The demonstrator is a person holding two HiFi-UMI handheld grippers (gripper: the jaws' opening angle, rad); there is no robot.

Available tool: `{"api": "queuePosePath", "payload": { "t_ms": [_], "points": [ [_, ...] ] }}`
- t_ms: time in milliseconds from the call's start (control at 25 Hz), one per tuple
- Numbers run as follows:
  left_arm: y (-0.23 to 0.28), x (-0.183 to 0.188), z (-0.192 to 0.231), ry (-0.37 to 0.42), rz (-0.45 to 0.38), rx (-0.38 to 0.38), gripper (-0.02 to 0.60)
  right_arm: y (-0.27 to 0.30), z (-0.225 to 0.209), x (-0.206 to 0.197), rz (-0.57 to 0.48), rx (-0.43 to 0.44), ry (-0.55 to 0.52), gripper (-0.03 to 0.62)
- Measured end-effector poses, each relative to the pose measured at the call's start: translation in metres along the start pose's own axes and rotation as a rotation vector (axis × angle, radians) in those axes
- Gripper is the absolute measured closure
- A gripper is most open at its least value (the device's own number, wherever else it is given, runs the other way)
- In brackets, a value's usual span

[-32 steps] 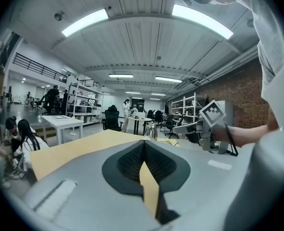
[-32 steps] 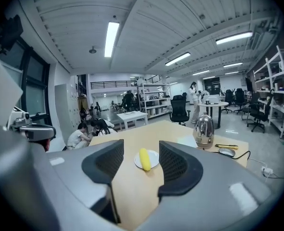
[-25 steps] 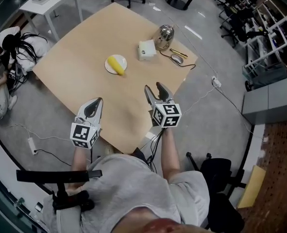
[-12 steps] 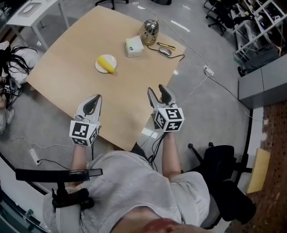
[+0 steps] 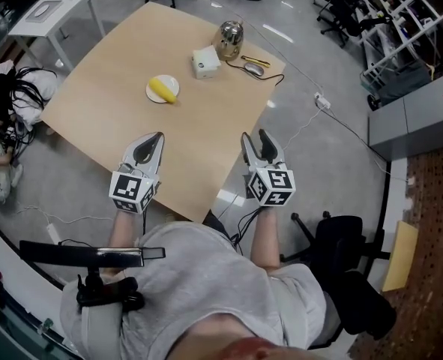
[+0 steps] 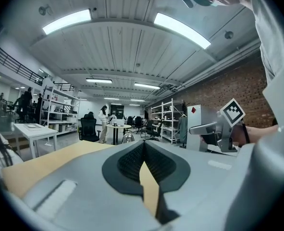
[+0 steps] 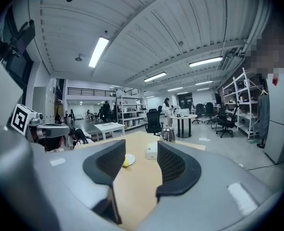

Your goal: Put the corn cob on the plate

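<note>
Right hand-held gripper [image 5: 254,136], wide and empty, has just narrowed slightly; my left hand-held gripper [image 5: 157,136] is closed. Corn cob [image 5: 161,91] already lies slantwise on the plate [image 5: 173,81], far ahead, nearer my left.

right gripper [image 5: 255,136] swung out rightward, from over the table [image 5: 109,103] to its right edge, its jaws just closed a little with nothing between them, gap to the left gripper [image 5: 155,136] widened, table now smaller and higher in the head view
</note>
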State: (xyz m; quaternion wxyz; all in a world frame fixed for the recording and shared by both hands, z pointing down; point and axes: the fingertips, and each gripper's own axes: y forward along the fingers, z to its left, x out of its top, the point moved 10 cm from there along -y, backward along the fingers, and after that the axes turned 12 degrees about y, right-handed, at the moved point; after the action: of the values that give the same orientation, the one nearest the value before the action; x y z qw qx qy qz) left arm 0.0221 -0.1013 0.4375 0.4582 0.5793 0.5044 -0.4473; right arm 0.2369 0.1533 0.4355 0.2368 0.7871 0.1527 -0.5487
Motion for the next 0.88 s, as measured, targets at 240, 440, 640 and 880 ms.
{"api": "queuePosePath", "payload": {
  "t_ms": [240, 440, 640, 880],
  "points": [
    [0.002, 0.01, -0.005, 0.025, -0.007, -0.022, 0.561, -0.024, -0.002, 0.002, -0.049, -0.031, -0.001, 0.396],
    [-0.001, 0.015, -0.007, 0.044, -0.008, -0.037, 0.561, -0.035, -0.001, -0.003, -0.044, -0.04, 0.014, 0.396],
    [-0.008, 0.018, -0.009, 0.032, -0.011, -0.031, 0.561, -0.045, -0.002, -0.001, -0.051, -0.045, 0.026, 0.396],
    [-0.012, 0.018, -0.014, 0.031, -0.013, -0.035, 0.561, -0.052, -0.002, -0.005, -0.056, -0.053, 0.041, 0.426]
  ]
}}
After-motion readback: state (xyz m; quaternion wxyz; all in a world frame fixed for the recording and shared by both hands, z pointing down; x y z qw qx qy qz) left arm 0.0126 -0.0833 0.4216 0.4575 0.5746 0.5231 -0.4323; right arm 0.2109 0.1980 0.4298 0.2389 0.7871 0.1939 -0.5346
